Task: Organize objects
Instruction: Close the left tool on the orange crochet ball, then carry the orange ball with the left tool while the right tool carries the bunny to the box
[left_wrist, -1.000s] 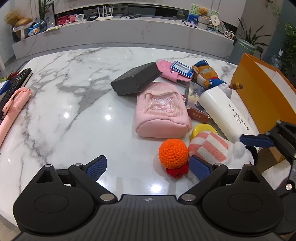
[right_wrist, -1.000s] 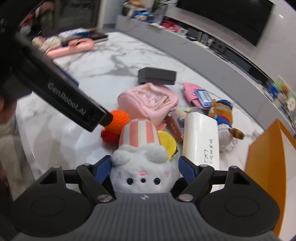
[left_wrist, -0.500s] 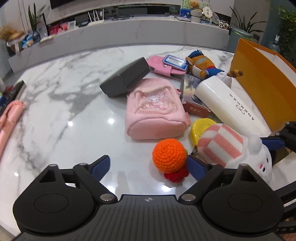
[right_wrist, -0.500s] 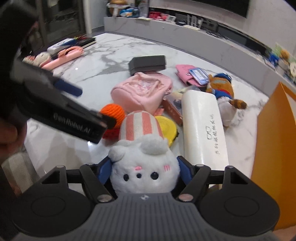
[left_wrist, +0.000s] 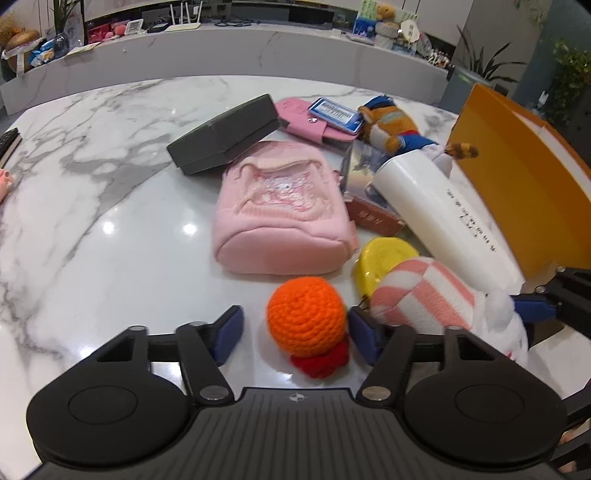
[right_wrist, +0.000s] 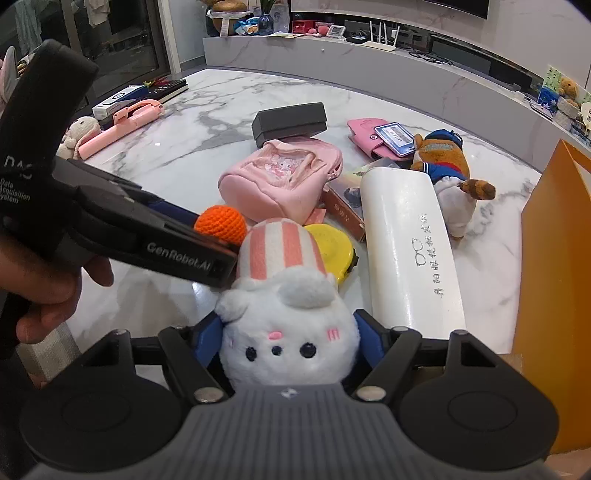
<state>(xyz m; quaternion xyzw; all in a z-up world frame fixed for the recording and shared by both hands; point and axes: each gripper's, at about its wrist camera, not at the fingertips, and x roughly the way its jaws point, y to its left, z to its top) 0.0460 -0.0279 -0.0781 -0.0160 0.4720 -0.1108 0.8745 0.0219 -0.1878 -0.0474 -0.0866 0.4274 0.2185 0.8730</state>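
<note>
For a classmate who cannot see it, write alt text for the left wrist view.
The left gripper is closing its blue fingers around an orange crochet ball on a white marble table. Beyond lie a pink pouch, dark box and white tube.

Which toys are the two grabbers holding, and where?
The right gripper squeezes the white plush by its face. The left gripper is closing around the orange ball, not gripping.

Ball (left_wrist: 307, 315): before the pouch (left_wrist: 282, 206), left of the plush (left_wrist: 424, 295).
Disc (left_wrist: 384, 256): behind the plush, left of the tube (left_wrist: 439, 218).
Box (left_wrist: 225, 134): behind the pouch.
</note>
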